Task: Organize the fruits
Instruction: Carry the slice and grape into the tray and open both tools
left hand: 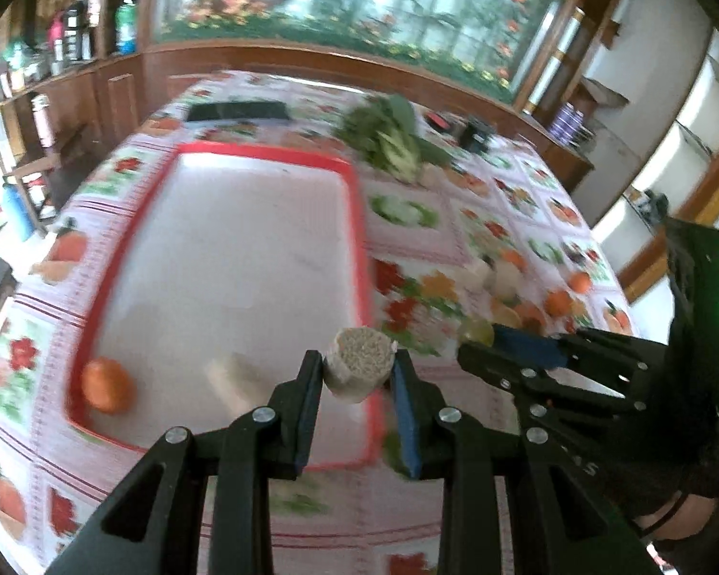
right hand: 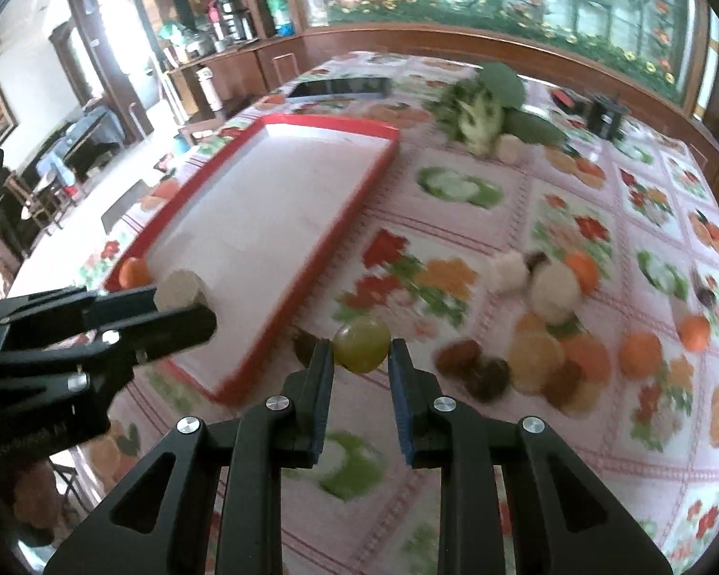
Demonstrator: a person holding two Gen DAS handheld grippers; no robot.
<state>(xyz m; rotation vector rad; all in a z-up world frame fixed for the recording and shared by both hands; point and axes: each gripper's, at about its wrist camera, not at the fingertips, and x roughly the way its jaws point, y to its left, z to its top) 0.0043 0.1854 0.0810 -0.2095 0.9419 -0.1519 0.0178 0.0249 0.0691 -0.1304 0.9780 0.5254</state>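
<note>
The desk (right hand: 575, 201) carries a red tray (left hand: 120, 258), light and stiff, with one orange (left hand: 106, 384) already in its near corner. The left gripper (left hand: 358, 373) is clenched on a pale, rough cylinder (left hand: 358, 364) above the tray's edge; it looks light and firm. The right gripper (right hand: 361, 359) pinches a green grape (right hand: 362, 342). The grape is probably smooth and soft, so a gentle hold across its middle is safest.
</note>
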